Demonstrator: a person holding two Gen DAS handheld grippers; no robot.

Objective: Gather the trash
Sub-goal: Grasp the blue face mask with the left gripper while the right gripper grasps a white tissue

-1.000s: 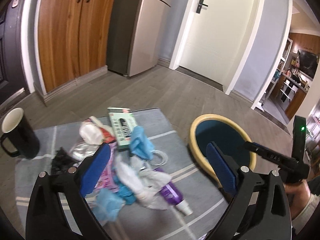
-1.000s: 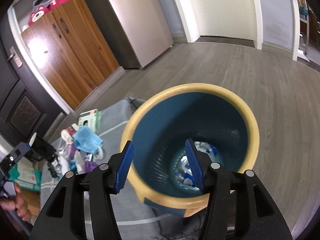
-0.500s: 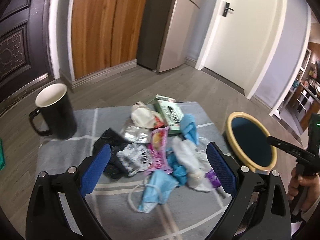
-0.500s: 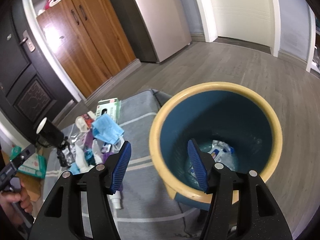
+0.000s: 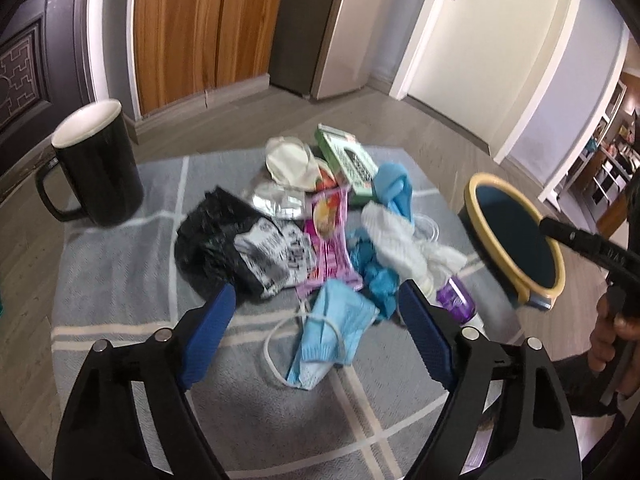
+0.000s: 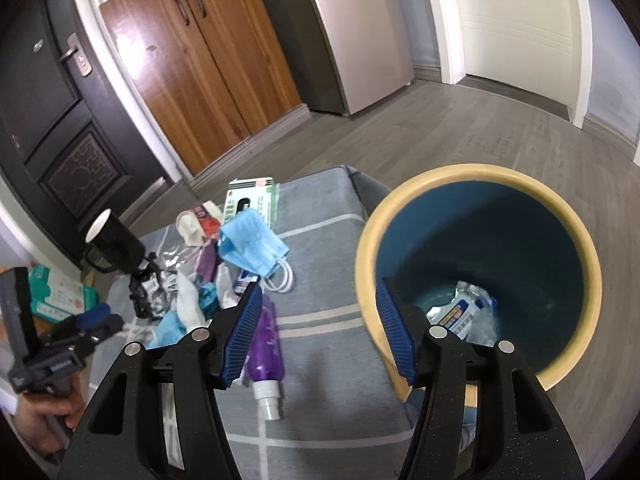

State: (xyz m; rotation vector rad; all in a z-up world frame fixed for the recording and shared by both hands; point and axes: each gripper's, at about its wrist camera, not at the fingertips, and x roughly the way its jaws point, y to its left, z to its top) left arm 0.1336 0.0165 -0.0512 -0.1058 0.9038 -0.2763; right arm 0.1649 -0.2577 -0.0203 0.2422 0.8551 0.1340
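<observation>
A heap of trash lies on a grey mat: a black bag, a pink wrapper, a green box, white tissue and a purple bottle. Nearest me is a light blue face mask. My left gripper hovers just above this mask with its jaws closing, and the pads touch nothing. The blue bin with a yellow rim stands at the mat's right edge, with a crumpled wrapper inside. My right gripper is open and empty over the bin's near left rim, beside the purple bottle.
A black mug stands at the mat's far left corner. A tissue pack lies on the floor past it. Wooden cupboard doors, a fridge and a white door line the back. A person's hand holds the right gripper.
The left gripper has swung left and sunk toward the pile, and its jaws have narrowed a little. The right gripper has slid left from over the bin's middle to its left rim.
</observation>
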